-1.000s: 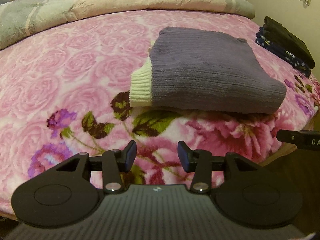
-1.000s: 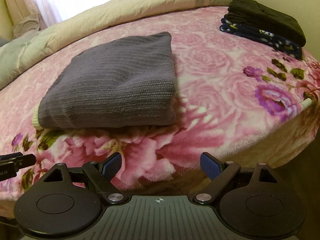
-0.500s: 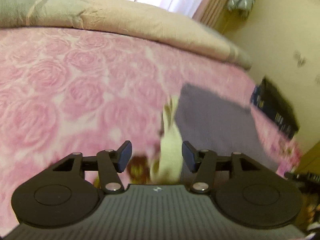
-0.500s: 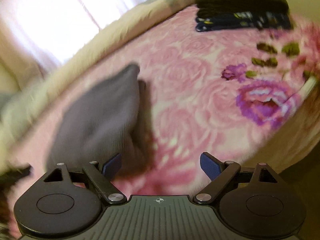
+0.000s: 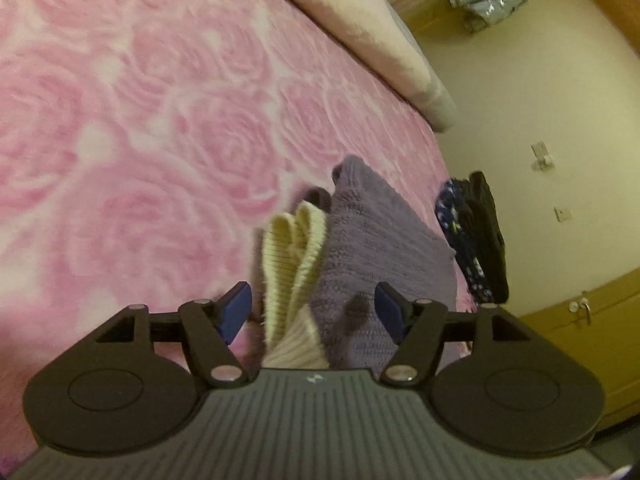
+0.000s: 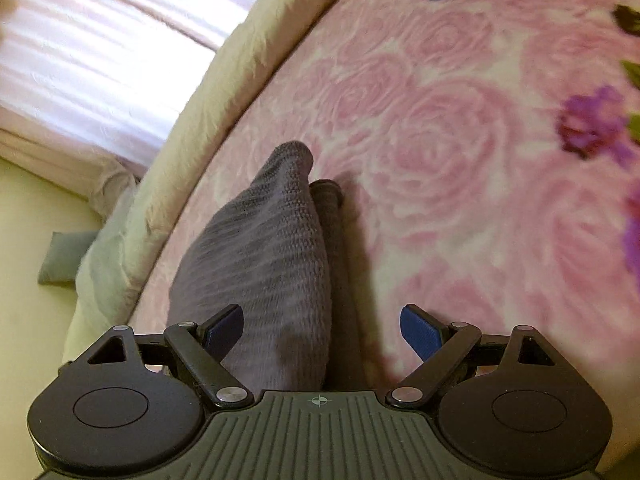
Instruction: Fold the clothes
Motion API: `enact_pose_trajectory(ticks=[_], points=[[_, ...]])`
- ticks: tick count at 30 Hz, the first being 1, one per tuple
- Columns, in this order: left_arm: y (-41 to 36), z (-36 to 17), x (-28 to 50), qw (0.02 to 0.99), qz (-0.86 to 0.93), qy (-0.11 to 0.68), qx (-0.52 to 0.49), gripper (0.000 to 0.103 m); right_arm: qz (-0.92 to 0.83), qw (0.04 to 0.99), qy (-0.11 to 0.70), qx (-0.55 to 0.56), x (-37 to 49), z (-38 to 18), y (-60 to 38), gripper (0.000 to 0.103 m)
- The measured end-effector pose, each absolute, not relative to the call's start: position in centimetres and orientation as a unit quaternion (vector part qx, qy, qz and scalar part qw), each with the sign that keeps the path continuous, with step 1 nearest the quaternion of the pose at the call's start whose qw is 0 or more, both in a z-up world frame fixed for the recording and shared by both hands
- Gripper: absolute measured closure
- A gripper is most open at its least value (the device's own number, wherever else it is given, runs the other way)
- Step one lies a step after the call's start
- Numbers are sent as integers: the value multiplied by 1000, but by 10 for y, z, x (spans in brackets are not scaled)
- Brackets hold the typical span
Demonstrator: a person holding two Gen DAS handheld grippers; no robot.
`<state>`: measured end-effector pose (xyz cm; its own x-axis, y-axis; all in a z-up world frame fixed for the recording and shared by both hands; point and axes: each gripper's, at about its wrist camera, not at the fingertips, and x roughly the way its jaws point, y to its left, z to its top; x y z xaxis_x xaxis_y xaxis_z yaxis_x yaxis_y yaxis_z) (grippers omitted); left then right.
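Straddling the folded purple sweater (image 5: 376, 240) w/ both grippers on the pink rose blanket (image 5: 140, 140).
I see left gripper (image 5: 314, 312) wide around its cream cuff (image 5: 292, 248); right gripper (image 6: 322, 330) wide, sweater edge between jaws.

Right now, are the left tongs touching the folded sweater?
Cannot tell. The left wrist view shows the left tongs open astride the grey sweater; contact is unclear.

Left wrist view: sitting right down low over the bed (image 5: 140, 140), super close to the sweater (image 5: 372, 240), looking along its cream-cuffed end toward the wall (image 5: 520, 100) and the stack of dark clothes (image 5: 476, 236). Right wrist view: same closeness at the sweater's (image 6: 264, 248) other end, facing the curtain (image 6: 100, 48). Shared by both: sweater, pink bedspread, beige quilt (image 6: 208, 92).
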<state>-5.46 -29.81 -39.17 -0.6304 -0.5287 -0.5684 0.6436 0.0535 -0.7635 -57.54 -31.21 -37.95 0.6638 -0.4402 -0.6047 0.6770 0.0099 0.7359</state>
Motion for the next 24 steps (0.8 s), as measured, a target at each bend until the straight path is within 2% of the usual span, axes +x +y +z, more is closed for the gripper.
enact_pose_trajectory(ticks=[17, 18, 19, 20, 24], points=[[-328, -422, -80, 358, -701, 616, 33, 39, -280, 725, 96, 622, -549, -416, -359, 15], [-328, -422, -83, 355, -704, 614, 36, 39, -275, 728, 99, 620, -546, -417, -361, 17], [-329, -421, -85, 354, -704, 614, 39, 39, -271, 727, 100, 623, -544, -419, -362, 29], [-331, -421, -88, 354, -705, 613, 43, 39, -268, 725, 100, 627, -544, -422, -363, 35], [-333, -420, -94, 352, -710, 608, 50, 46, -254, 729, 96, 628, -545, -427, -364, 43]])
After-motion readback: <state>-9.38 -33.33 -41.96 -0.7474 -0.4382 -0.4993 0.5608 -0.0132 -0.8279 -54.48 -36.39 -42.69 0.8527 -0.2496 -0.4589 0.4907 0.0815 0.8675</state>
